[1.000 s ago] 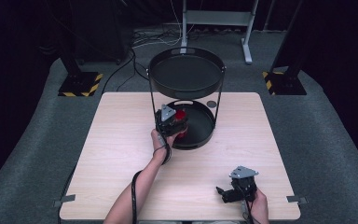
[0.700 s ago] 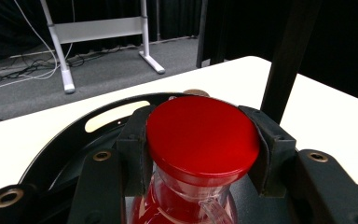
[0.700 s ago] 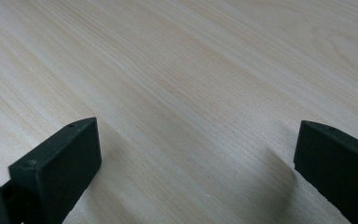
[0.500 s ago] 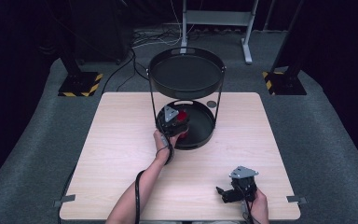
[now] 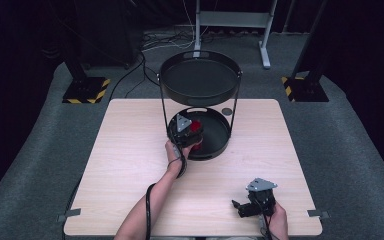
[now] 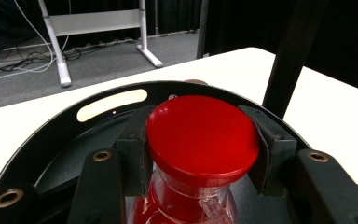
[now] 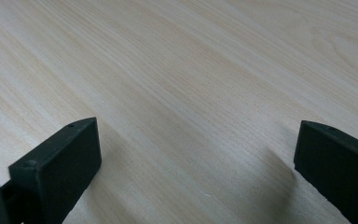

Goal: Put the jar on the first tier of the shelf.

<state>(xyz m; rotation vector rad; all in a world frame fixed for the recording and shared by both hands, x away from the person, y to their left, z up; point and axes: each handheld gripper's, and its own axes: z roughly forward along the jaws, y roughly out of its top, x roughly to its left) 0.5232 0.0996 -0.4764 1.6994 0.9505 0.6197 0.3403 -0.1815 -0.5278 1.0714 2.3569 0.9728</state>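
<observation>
A clear jar with a red lid [image 6: 203, 135] sits between the jaws of my left gripper [image 6: 200, 149], which is shut on it just under the lid. In the high view that jar [image 5: 196, 131] and the left gripper [image 5: 189, 131] are over the lower tray [image 5: 220, 145] of a black two-tier stand, at its left side. The upper tray [image 5: 200, 80] stands above it on thin posts. My right gripper [image 5: 241, 206] rests near the table's front right edge; in the right gripper view it [image 7: 196, 158] is open over bare wood with nothing between its jaws.
The light wooden table [image 5: 130, 150] has free room left and right of the stand. A small round disc [image 5: 226, 111] lies behind the lower tray. A stand post [image 6: 293, 51] rises close on the right of the jar. Grey floor and metal frame legs lie beyond.
My left gripper has carried the red-lidded jar a little to the right and farther in over the lower tray. The right gripper has stayed put.
</observation>
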